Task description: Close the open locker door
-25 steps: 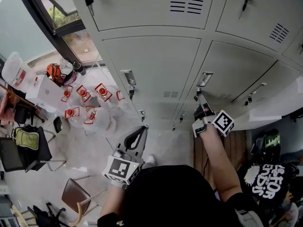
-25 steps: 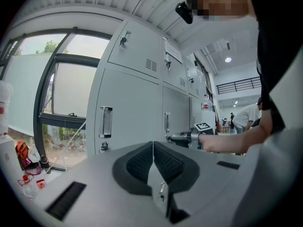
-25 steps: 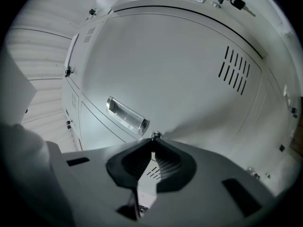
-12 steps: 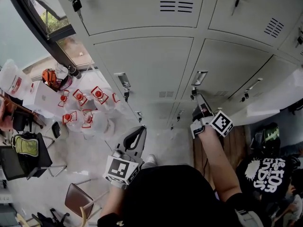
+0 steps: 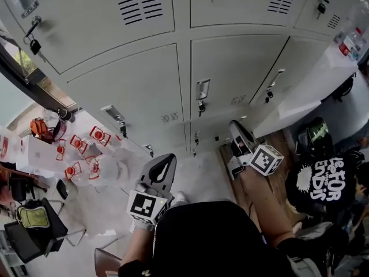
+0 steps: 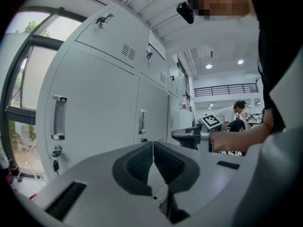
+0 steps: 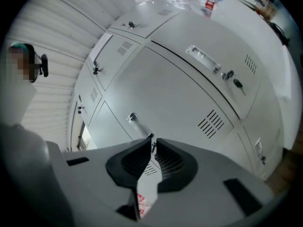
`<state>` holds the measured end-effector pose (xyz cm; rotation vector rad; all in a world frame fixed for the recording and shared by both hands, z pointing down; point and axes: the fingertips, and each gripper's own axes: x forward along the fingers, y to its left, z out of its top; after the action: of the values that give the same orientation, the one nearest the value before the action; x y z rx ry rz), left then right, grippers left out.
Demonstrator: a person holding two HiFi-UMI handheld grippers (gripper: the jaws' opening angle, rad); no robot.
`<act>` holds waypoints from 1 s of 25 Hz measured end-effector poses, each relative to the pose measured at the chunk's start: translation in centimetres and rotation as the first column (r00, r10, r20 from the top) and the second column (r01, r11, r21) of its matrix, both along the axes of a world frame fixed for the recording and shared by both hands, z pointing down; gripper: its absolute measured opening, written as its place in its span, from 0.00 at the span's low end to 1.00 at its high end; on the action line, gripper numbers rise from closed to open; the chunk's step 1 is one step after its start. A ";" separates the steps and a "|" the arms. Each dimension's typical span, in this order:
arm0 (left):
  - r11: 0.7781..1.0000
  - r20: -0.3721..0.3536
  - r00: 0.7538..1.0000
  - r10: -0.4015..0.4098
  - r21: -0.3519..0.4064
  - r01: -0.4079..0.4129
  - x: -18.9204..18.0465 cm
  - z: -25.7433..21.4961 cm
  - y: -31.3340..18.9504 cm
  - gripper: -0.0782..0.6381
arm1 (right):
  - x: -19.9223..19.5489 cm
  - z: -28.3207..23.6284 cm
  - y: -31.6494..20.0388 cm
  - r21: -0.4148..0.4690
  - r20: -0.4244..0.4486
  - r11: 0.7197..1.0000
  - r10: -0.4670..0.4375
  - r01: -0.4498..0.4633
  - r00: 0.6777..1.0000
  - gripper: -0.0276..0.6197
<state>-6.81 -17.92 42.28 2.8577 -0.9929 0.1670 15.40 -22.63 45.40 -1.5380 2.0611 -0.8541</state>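
Observation:
A wall of grey lockers fills the head view, and every door I can see lies flush. The middle locker door (image 5: 230, 68) has a metal handle (image 5: 202, 89) with a key under it. My right gripper (image 5: 234, 124) hangs a little below that door, apart from it, shut and holding nothing. In the right gripper view my right gripper (image 7: 153, 139) points up at a door handle (image 7: 137, 124). My left gripper (image 5: 170, 157) is lower left, over the floor, and is shut and holds nothing. My left gripper (image 6: 153, 143) sees the locker row (image 6: 94, 112) from the side.
Water jugs with red caps (image 5: 81, 154) crowd the floor at the left beneath a window. A white tabletop (image 5: 311, 91) juts out beside the lockers at the right. A person in a black printed shirt (image 5: 320, 183) sits at the right. A chair with a bag (image 5: 34, 224) stands lower left.
My right gripper has drawn back from the locker door, where its tips were at the handle. The head view has swung to the right. The left gripper has hardly moved.

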 end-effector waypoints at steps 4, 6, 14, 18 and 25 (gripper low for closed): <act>0.994 -0.009 0.994 0.109 0.010 -0.109 3.4 -0.1 0.6 0.14 | 1.4 -2.1 3.5 0.062 -0.139 0.997 0.042 -0.034 0.989 0.11; 0.988 -0.010 0.988 0.157 0.006 -0.157 5.0 0.1 0.9 0.14 | 2.0 -2.8 5.2 0.082 -0.217 0.995 0.074 -0.057 0.973 0.11; 0.949 -0.028 0.948 0.317 0.006 -0.316 10.7 0.0 2.7 0.14 | 3.7 -3.3 11.5 0.123 -0.539 0.985 0.170 -0.123 0.825 0.11; 0.931 -0.023 0.931 0.365 -0.013 -0.365 12.6 0.6 3.5 0.14 | 4.5 -3.3 13.8 0.109 -0.587 0.982 0.191 -0.157 0.787 0.11; 0.903 -0.013 0.903 0.429 -0.030 -0.429 15.2 1.2 4.5 0.14 | 5.7 -3.3 16.6 0.107 -0.646 0.973 0.226 -0.206 0.729 0.11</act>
<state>8.38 -13.41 43.47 2.9986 -0.3369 0.2070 21.08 -6.08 42.10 -2.2429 2.2400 -0.1816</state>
